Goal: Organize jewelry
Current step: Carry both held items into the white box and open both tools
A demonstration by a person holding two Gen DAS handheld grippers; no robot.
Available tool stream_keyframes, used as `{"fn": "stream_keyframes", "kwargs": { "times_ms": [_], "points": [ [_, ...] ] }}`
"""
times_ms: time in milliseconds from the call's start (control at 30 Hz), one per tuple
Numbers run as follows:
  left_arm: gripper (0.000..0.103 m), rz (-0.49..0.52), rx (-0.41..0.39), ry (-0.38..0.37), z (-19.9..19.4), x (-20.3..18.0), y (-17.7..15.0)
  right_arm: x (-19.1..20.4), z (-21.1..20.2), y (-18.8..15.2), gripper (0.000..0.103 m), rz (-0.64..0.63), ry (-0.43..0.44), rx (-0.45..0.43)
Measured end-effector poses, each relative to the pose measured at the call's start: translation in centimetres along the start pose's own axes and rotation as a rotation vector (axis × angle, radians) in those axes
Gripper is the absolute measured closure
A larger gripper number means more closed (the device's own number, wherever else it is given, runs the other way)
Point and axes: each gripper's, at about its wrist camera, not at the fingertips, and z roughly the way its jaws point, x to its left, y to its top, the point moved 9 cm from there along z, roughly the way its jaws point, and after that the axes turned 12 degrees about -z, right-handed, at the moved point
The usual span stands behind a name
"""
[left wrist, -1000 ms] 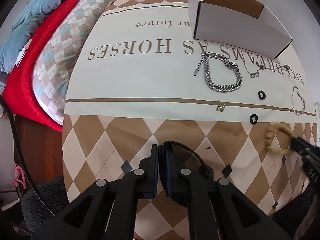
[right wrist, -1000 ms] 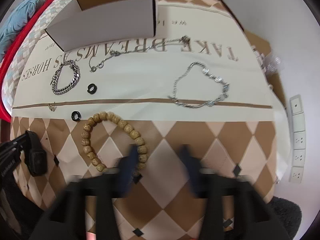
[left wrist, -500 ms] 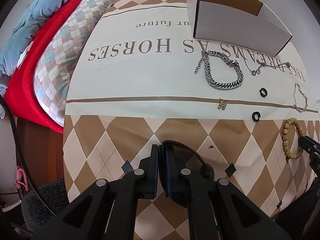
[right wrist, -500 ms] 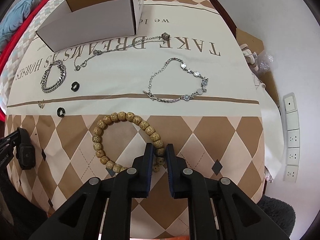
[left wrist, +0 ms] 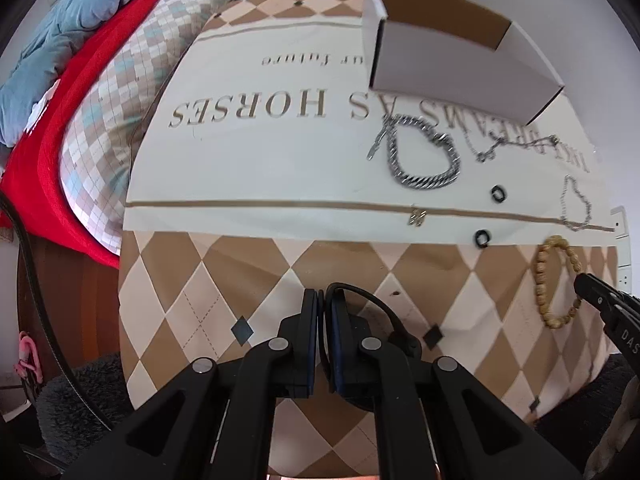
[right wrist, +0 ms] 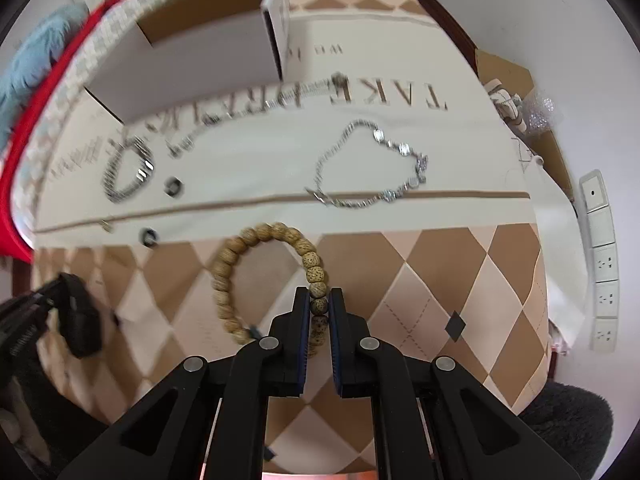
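Note:
My right gripper [right wrist: 319, 300] is shut on the wooden bead bracelet [right wrist: 236, 248], gripping beads at its near right side; the loop hangs to the left, lifted off the cloth. It also shows in the left wrist view [left wrist: 554, 280] at the far right beside the right gripper [left wrist: 588, 284]. My left gripper [left wrist: 322, 300] is shut and empty above the checked cloth. A thick silver chain bracelet [left wrist: 424, 160], a thin necklace [right wrist: 256, 108], a thin silver bracelet [right wrist: 372, 168], two black rings [left wrist: 482, 238] [left wrist: 498, 193] and a small gold charm [left wrist: 417, 216] lie on the cream cloth. An open white cardboard box [left wrist: 460, 60] stands behind them.
The round table [left wrist: 240, 168] is covered by a printed cloth. A bed with red and blue blankets [left wrist: 60, 80] lies to the left. Wall sockets [right wrist: 604, 260] and a packet [right wrist: 536, 112] sit at the right edge.
My right gripper closed on the wooden bead bracelet and has lifted and moved it forward toward the other jewelry. The left gripper stayed shut and drifted slightly.

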Motion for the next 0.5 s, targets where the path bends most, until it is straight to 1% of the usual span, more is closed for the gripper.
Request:
{"fn": "stream_keyframes", "kwargs": {
  "times_ms": [133, 300, 433, 500],
  "points": [
    [0.099, -0.009, -0.018, -0.051, -2.0, -0.7, 1.1, 0.7, -3.4, 1.6, 0.094, 0.014, 0.046, -0.074],
    [0.099, 0.004, -0.063, -0.112, -5.1, -2.3, 3.5, 1.5, -7.6, 5.0, 0.094, -0.004, 0.086, -0.161],
    [0.099, 0.028, -0.112, -0.144, -7.4, -4.0, 7.1, 1.0, -10.2, 8.5, 0.094, -0.021, 0.099, -0.227],
    [0.099, 0.049, -0.142, -0.150, -8.5, -4.8, 9.6, 0.8, -11.3, 10.4, 0.094, -0.023, 0.110, -0.255]
  ]
}}
